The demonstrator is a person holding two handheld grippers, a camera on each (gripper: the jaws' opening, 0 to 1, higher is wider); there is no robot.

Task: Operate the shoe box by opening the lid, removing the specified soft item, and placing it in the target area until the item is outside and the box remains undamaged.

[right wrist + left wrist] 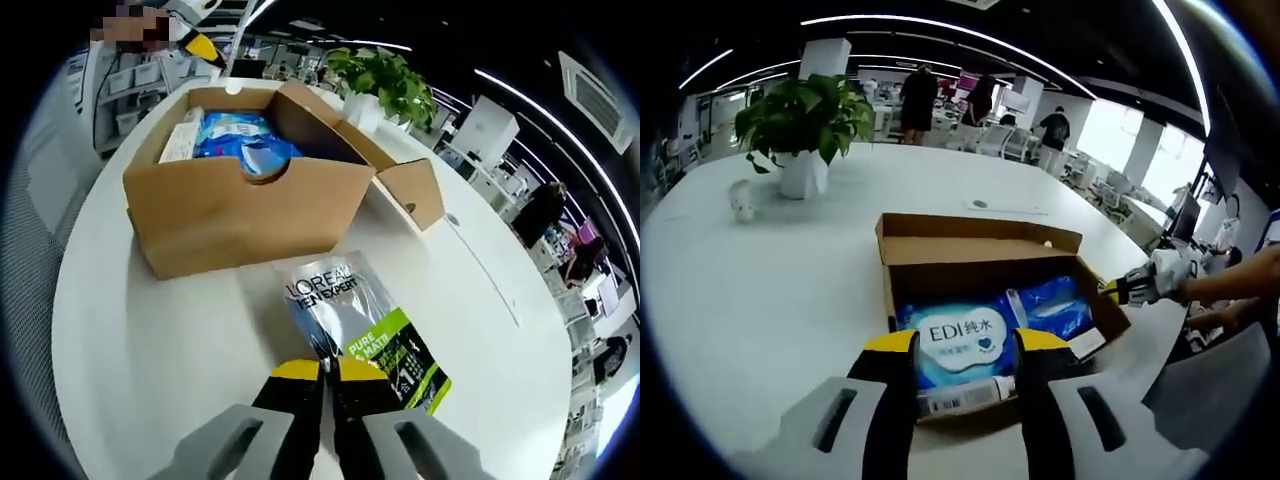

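The brown cardboard shoe box (pixel 985 262) stands open on the white table, its lid folded back on the far side. Inside lie a blue EDI wet-wipes pack (pixel 960 345) and a small white tube (pixel 965 397). My left gripper (pixel 965 345) is open at the box's near end, its yellow-tipped jaws on either side of the wipes pack. A grey and green L'Oreal pouch (pixel 365 325) lies flat on the table outside the box (pixel 240 215). My right gripper (pixel 327 370) is shut on the pouch's near edge. It also shows beside the box's right wall as the right gripper (pixel 1130 288), held by a hand.
A potted plant (pixel 800 125) and a small white figure (pixel 740 198) stand at the table's far left, with a flat sheet (pixel 1005 207) behind the box. The table's rounded edge (pixel 80 300) runs close to the box. People and chairs stand beyond the table.
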